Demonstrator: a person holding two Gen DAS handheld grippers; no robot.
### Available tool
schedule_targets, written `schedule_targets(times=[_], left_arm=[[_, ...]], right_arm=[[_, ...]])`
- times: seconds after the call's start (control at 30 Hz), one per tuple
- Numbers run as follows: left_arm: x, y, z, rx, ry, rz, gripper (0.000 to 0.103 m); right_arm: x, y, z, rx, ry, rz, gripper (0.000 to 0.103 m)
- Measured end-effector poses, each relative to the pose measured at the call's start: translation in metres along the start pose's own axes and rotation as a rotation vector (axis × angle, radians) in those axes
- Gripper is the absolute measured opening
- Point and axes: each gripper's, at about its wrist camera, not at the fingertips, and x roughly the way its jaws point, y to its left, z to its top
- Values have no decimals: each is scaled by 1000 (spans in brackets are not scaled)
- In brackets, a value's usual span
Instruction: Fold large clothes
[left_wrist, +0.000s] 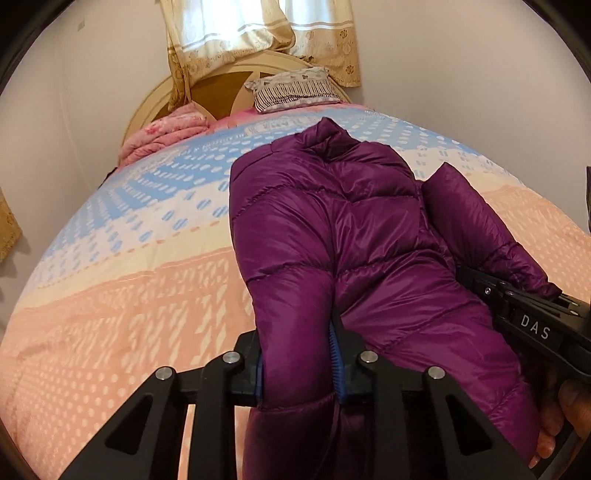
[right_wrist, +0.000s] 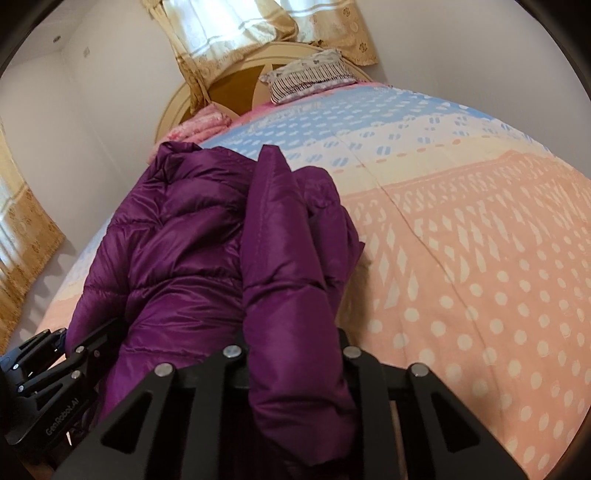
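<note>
A purple quilted down jacket (left_wrist: 332, 236) lies lengthwise on the bed, collar toward the headboard. My left gripper (left_wrist: 297, 365) is shut on the jacket's near hem, left part, with puffy fabric bulging between the blue pads. My right gripper (right_wrist: 295, 354) is shut on the jacket (right_wrist: 192, 236) at its right side, holding a fold of sleeve or side panel that hides the fingertips. The right gripper also shows in the left wrist view (left_wrist: 524, 314), and the left gripper shows in the right wrist view (right_wrist: 55, 369).
The bed (left_wrist: 110, 295) has a peach, cream and blue patterned cover. A folded pink quilt (left_wrist: 166, 136) and a striped pillow (left_wrist: 295, 90) lie by the curved headboard. Curtains (left_wrist: 258, 33) hang behind. Walls stand close on both sides.
</note>
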Motion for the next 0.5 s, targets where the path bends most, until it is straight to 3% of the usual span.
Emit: schedule_targets(times=[0.5], left_arm=[[-91, 40, -15, -48, -86, 85, 26]], right_arm=[[-42, 63, -7, -81, -59, 133, 21]])
